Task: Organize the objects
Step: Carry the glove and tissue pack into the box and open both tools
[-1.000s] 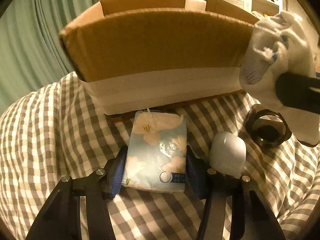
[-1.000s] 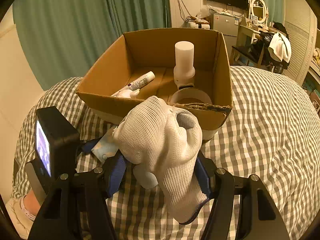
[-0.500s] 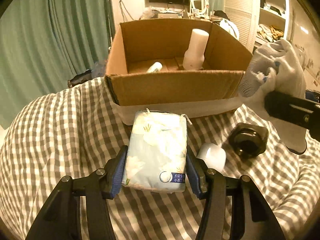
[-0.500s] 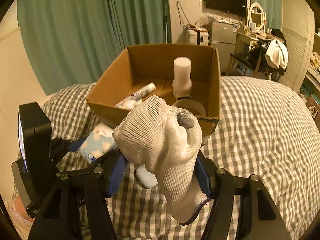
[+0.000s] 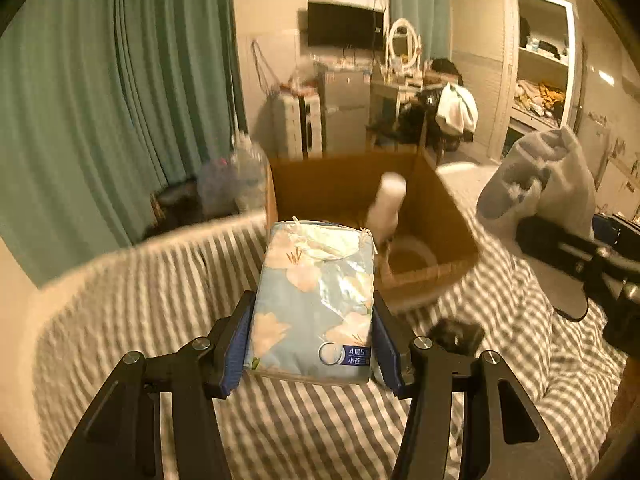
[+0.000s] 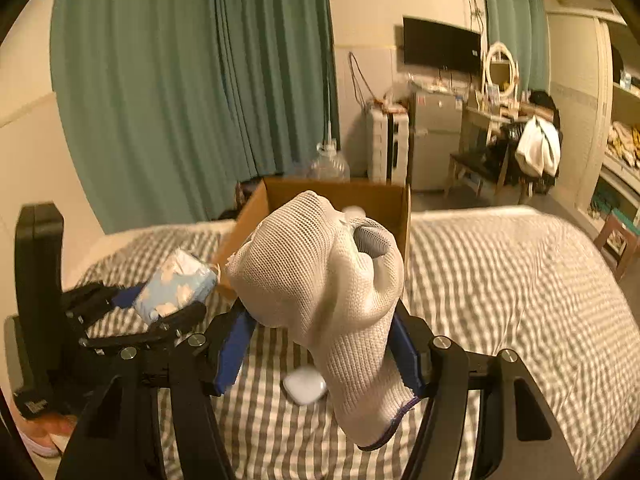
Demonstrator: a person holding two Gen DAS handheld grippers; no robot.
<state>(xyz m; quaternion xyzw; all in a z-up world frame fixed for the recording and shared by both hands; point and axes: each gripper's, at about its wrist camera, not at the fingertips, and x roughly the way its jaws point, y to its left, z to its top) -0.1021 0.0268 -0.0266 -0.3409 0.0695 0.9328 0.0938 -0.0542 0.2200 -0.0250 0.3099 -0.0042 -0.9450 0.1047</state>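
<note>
My left gripper point(image 5: 314, 344) is shut on a light blue flowered tissue pack point(image 5: 316, 300) and holds it above the checked bed, in front of the open cardboard box point(image 5: 440, 216). The pack also shows in the right wrist view point(image 6: 176, 288). My right gripper point(image 6: 320, 344) is shut on a white knitted glove point(image 6: 328, 280), lifted above the bed near the box point(image 6: 396, 200). The glove also shows at the right of the left wrist view point(image 5: 540, 176). Inside the box stand a white bottle point(image 5: 388, 208) and a tape roll point(image 5: 412, 252).
A small white case point(image 6: 304, 388) and a black round holder point(image 5: 456, 334) lie on the checked bedspread point(image 6: 500, 280). Green curtains point(image 6: 192, 80), a large water bottle point(image 6: 328, 164), a small fridge point(image 6: 436, 136) and a cluttered desk stand beyond the bed.
Both grippers have risen high above the bed with their loads. The box now looks smaller and lower, and more of the room shows. The frames are blurred by motion.
</note>
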